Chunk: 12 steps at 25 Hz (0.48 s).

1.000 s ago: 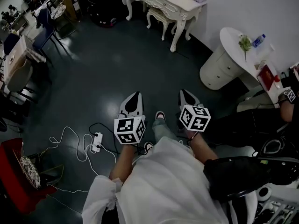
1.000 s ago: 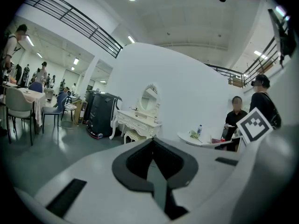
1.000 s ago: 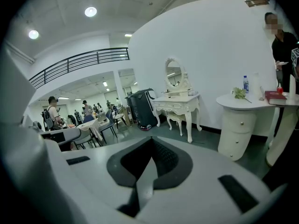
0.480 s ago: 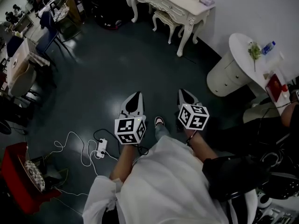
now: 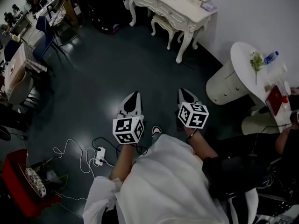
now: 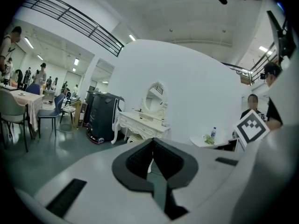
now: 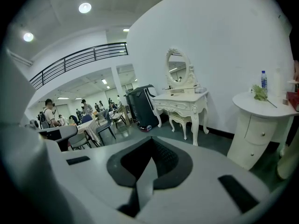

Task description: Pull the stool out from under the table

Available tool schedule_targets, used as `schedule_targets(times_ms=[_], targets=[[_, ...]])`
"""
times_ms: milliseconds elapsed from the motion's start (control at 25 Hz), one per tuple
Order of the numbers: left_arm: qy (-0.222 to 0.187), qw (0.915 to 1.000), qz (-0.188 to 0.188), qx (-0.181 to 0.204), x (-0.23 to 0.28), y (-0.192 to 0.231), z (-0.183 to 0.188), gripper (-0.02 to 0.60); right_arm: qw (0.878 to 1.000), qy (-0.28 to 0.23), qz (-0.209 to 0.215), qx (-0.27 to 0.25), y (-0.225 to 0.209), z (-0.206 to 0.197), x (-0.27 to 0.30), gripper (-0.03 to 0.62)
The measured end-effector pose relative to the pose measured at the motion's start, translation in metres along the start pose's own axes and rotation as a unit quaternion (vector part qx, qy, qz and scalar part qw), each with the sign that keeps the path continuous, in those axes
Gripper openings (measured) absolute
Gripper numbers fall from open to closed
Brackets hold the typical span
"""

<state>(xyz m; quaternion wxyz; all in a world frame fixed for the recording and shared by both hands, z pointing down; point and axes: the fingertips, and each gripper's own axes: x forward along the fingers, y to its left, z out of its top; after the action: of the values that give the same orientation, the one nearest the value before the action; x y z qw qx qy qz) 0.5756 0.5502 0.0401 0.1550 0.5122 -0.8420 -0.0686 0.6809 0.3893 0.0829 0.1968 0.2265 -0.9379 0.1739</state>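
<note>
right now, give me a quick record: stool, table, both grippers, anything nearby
stool: tucked under the table, not yet pulled out
table: white dressing table against the wall, across the floor from both grippers
left gripper: shut, empty, pointing toward the table
right gripper: shut, empty, beside the left
nearby: round white cabinet to the right; power strip on the floor

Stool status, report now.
Left gripper and right gripper shut, empty. Stool tucked under dressing table, out of reach. Floor between shows no obstacle.
</note>
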Motion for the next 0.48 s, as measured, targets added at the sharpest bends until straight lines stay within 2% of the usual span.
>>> schedule_targets(times_ms=[240, 480], targets=[[0.002, 1.0, -0.005, 0.0, 0.058, 0.009, 0.015, 0.01, 1.0, 0.005, 0.003, 0.006, -0.025, 0.027, 0.045, 0.0], [0.008, 0.9999, 0.008, -0.006, 0.099, 0.019, 0.022, 0.01, 1.0, 0.013, 0.01, 0.005, -0.043, 0.048, 0.085, 0.0]])
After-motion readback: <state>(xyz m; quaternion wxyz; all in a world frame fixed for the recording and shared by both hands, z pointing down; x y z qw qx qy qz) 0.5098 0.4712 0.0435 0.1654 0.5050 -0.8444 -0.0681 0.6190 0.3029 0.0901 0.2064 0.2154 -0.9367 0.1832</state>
